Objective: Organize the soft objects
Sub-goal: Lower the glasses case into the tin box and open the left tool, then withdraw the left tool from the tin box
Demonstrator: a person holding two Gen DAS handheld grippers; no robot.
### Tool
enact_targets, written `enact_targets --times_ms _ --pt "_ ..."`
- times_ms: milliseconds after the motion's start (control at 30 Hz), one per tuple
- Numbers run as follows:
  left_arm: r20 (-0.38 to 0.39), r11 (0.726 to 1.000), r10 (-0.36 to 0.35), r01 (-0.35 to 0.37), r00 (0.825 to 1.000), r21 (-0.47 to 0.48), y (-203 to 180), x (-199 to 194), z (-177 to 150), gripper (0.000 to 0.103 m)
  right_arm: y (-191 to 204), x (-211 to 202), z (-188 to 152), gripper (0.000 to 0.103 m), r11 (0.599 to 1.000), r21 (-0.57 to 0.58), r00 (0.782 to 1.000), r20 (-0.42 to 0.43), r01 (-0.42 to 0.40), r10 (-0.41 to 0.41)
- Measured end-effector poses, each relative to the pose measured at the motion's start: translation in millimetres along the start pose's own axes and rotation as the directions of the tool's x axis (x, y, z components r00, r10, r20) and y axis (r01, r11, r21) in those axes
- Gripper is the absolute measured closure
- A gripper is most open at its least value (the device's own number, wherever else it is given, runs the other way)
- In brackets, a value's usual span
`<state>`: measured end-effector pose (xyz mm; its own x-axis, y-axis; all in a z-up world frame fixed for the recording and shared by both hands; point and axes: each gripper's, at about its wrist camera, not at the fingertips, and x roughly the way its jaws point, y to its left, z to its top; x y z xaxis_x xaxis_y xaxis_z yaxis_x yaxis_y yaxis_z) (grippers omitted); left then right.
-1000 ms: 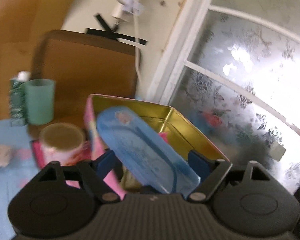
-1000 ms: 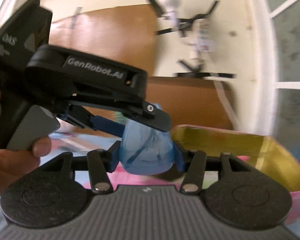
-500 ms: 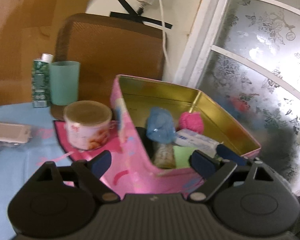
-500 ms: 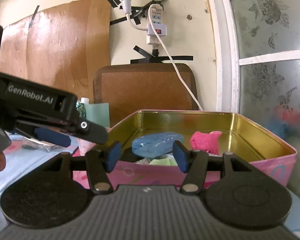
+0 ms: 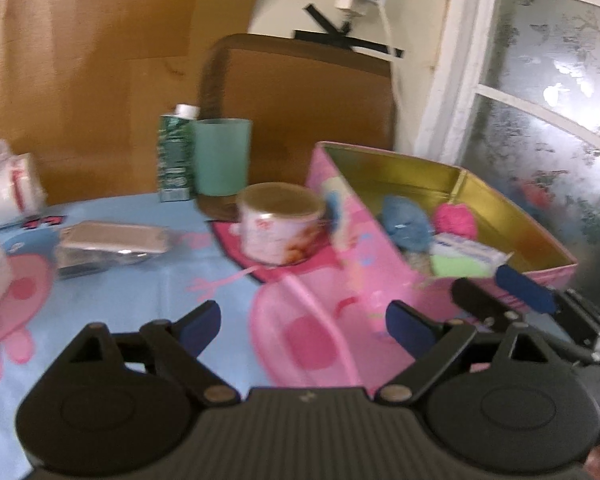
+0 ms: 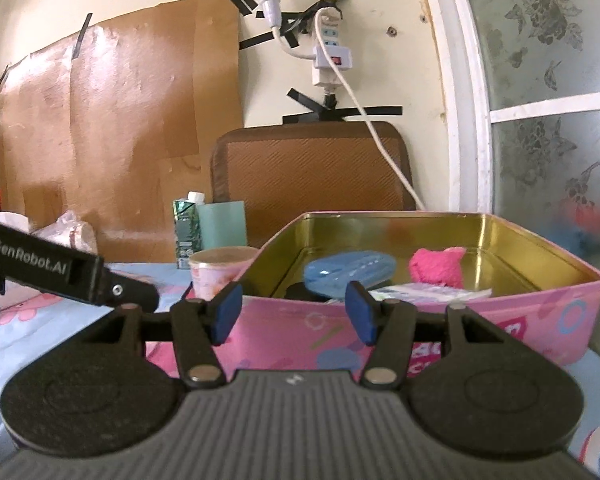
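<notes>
A pink tin box [image 5: 363, 264] with a gold inside [image 6: 499, 236] stands on the table at the right. In it lie a soft blue pouch [image 6: 349, 270] [image 5: 405, 220], a pink fluffy thing [image 6: 437, 266] [image 5: 455, 220], a white packet [image 5: 467, 250] and a green cloth [image 5: 457, 266]. My left gripper [image 5: 303, 326] is open and empty, above the tablecloth left of the box. My right gripper [image 6: 294, 312] is open and empty, just before the box's near wall; its finger shows in the left wrist view [image 5: 523, 290].
A pink printed cup [image 5: 280, 224] stands left of the box. Behind it are a green cup [image 5: 222, 156] and a green carton [image 5: 176, 156]. A flat wrapped pack [image 5: 112, 240] and a white bag [image 5: 8, 188] lie at the left. A brown chair back [image 6: 311, 168] stands behind.
Both grippers held the blue pouch over the box a second ago. They let it go into the box, opened, and have drawn back; the left one has swung to the left.
</notes>
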<state>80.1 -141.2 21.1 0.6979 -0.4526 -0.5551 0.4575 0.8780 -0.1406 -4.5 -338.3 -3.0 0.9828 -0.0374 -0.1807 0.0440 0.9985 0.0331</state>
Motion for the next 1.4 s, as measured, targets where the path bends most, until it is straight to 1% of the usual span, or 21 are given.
enact_targets --times_ms 100,233,367,467,600,667,800,867,967,1000,1100,1233,1400 --pt "0.001 0.998 0.057 -0.057 0.998 -0.002 13.1 -4.5 -6.9 0.008 9.7 0.9 0.7 0.043 1.0 -0.01 1.0 -0.008 -0.018 0.018" --pt "-0.008 0.991 0.13 -0.13 0.991 -0.014 33.6 -7.1 -15.3 0.008 26.8 2.3 0.9 0.043 0.998 -0.04 0.998 -0.017 -0.053 0.052" --pt "-0.02 0.979 0.2 -0.2 0.98 -0.03 58.2 -10.6 -25.3 0.008 47.0 5.1 -0.6 0.04 0.991 -0.079 0.993 -0.046 -0.109 0.105" --pt "-0.032 0.969 0.242 -0.243 0.97 -0.053 77.9 -12.2 -31.5 0.008 62.1 9.0 -2.9 0.04 0.983 -0.103 0.986 -0.077 -0.153 0.145" --pt "-0.048 0.956 0.276 -0.28 0.96 -0.093 101.9 -15.2 -35.0 0.008 79.2 15.3 -3.6 0.039 0.971 -0.134 0.976 -0.119 -0.2 0.184" --pt "-0.049 0.948 0.293 -0.297 0.955 -0.113 114.1 -18.4 -35.9 0.008 86.6 18.9 -2.4 0.036 0.965 -0.14 0.969 -0.136 -0.223 0.204" --pt "-0.026 0.935 0.325 -0.325 0.945 -0.142 133.0 -26.3 -39.2 0.006 100.9 26.3 1.9 0.035 0.956 -0.138 0.959 -0.15 -0.26 0.239" --pt "-0.014 0.93 0.337 -0.335 0.941 -0.15 138.5 -28.8 -41.7 0.006 107.9 30.7 2.4 0.035 0.954 -0.141 0.958 -0.148 -0.266 0.246" --pt "0.002 0.937 0.309 -0.304 0.951 -0.174 142.9 -32.7 -43.9 0.006 116.9 36.5 -3.6 0.035 0.949 -0.138 0.949 -0.18 -0.285 0.259" --pt "0.006 0.939 0.307 -0.302 0.952 -0.167 141.5 -32.4 -43.8 0.005 121.4 39.8 -4.5 0.035 0.944 -0.144 0.941 -0.214 -0.295 0.262" --pt "0.018 0.947 0.297 -0.292 0.955 -0.135 135.4 -31.4 -43.8 0.005 127.6 39.5 -5.7 0.034 0.938 -0.143 0.932 -0.234 -0.315 0.278" --pt "0.043 0.952 0.289 -0.283 0.956 -0.115 130.6 -33.7 -44.7 0.002 131.1 39.1 -6.3 0.034 0.936 -0.152 0.93 -0.242 -0.319 0.278" --pt "0.037 0.953 0.278 -0.271 0.96 -0.134 133.8 -34.2 -44.4 0.002 124.9 42.7 -5.2 0.034 0.947 -0.108 0.93 -0.252 -0.303 0.269"
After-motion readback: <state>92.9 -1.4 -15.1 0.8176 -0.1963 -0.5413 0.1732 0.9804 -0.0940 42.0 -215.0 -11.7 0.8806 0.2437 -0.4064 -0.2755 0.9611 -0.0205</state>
